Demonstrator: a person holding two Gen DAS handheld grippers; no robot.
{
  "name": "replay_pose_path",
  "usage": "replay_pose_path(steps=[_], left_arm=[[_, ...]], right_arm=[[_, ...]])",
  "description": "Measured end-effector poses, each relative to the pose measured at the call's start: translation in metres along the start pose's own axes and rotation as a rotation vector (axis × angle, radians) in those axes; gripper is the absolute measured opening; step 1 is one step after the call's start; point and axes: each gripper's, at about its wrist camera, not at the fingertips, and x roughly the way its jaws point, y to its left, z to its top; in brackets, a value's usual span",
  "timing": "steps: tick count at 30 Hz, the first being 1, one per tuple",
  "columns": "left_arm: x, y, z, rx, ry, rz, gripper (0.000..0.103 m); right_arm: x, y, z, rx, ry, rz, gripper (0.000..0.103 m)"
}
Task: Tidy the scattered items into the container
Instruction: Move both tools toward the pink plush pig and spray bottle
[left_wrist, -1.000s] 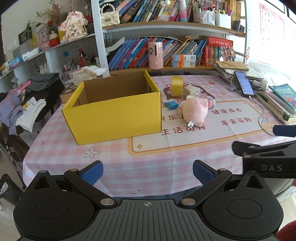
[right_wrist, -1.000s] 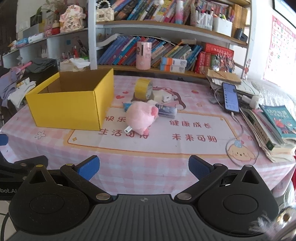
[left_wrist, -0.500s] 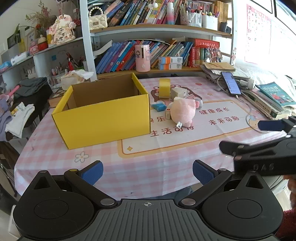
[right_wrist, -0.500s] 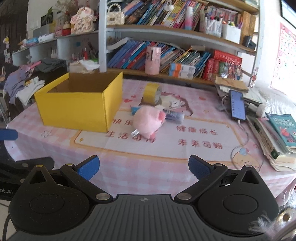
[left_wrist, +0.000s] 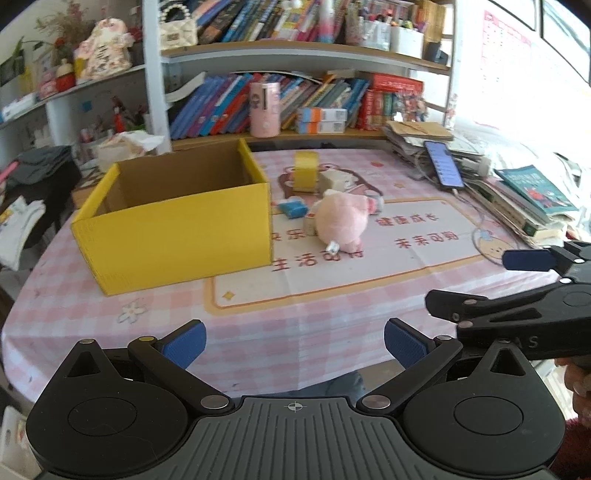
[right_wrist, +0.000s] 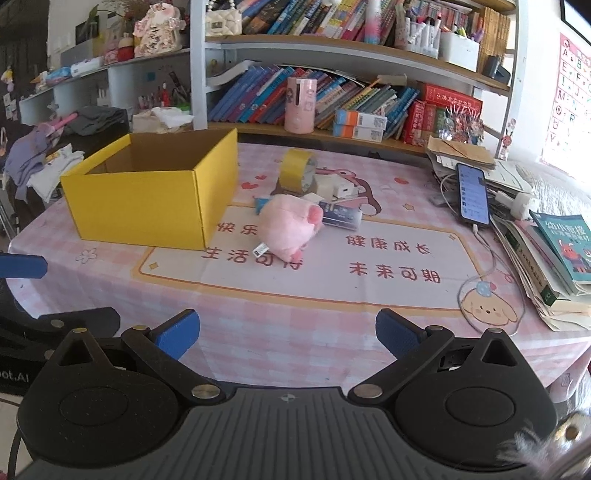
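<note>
Right wrist view shows the right tongs (right_wrist: 287, 330) with their blue pads apart and empty, hovering at the near edge of the worktop (right_wrist: 332, 314). Just right of the open yellow cardboard box (right_wrist: 147, 199) lies the pink plush pig (right_wrist: 286, 225), with a roll of yellow tape (right_wrist: 297, 171) behind it. Left of the box's near corner, the left tongs (left_wrist: 294, 343) are likewise spread and empty.

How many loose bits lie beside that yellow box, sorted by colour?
Pink: 1, plush toy
Yellow: 1, tape roll
White: 1, white block
Blue: 2, blue packet and dark case
Beige: 1, beige block
Total: 6
</note>
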Motion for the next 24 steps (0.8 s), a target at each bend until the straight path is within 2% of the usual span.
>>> replay_pose_path(steps=[8,17,24], left_arm=[[0.014,-0.007,0.01,0.012,0.007,-0.031,0.103],[0.041,-0.024,0.023,0.037,0.038,-0.083,0.103],[0.068,-0.044,0.037,0.081,0.054,-0.133,0.102]], right_arm=[[0.014,-0.015,0.004,0.018,0.025,0.001,0.094],[0.031,-0.042,0.004,0.054,0.065,-0.029,0.094],[0.047,-0.069,0.008,0.086,0.088,-0.064,0.089]])
